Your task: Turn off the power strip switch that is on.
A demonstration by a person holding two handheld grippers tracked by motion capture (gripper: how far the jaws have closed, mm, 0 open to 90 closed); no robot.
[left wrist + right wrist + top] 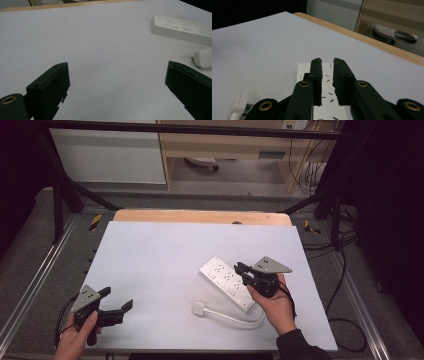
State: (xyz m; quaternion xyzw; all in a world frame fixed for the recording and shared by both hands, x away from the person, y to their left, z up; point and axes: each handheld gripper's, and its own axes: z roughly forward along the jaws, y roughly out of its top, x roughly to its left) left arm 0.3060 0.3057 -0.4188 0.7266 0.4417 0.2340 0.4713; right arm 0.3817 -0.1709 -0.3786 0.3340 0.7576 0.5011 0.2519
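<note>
Left gripper [116, 299] jaws wide — right gripper [240, 268] over power strip [227, 281].

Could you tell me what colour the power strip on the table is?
White; the power strip shows best in the high view.

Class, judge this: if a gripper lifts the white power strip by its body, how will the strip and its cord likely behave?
The power strip looks like a rigid, flat plastic bar, so it probably stays stiff. Its cord lies curved, so it likely dangles, dragging the plug.
</note>
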